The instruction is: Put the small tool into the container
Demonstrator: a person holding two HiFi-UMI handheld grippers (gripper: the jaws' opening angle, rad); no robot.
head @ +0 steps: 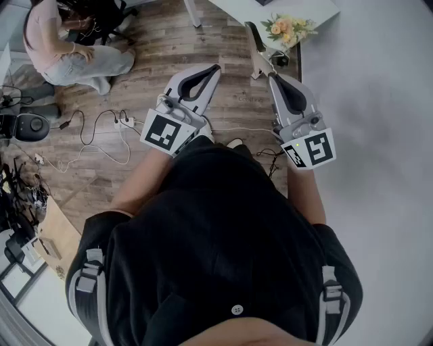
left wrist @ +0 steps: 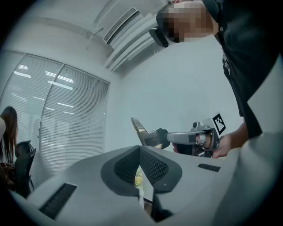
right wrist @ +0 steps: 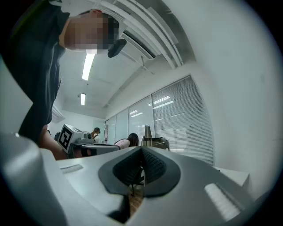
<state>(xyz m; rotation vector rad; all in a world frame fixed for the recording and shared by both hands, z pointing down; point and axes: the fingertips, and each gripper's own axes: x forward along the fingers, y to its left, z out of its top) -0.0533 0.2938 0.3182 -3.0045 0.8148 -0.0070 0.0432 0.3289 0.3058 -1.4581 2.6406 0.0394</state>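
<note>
We hold both grippers out in front of our black shirt, above a wooden floor (head: 155, 54). The right gripper (head: 272, 74) is clamped on the small tool (head: 257, 44), a flat metal blade that sticks out past the jaw tips and points towards the corner of a white worktop (head: 318, 10) carrying a bunch of flowers (head: 287, 27). From the left gripper view, we see the same tool (left wrist: 139, 128) slanting up out of the right gripper (left wrist: 161, 137). The left gripper (head: 215, 69) has its jaw tips pressed together with nothing between them, well apart from the tool. Cables (head: 101, 132) trail over the floor, and another person (head: 67, 47) crouches at the far left.
</note>
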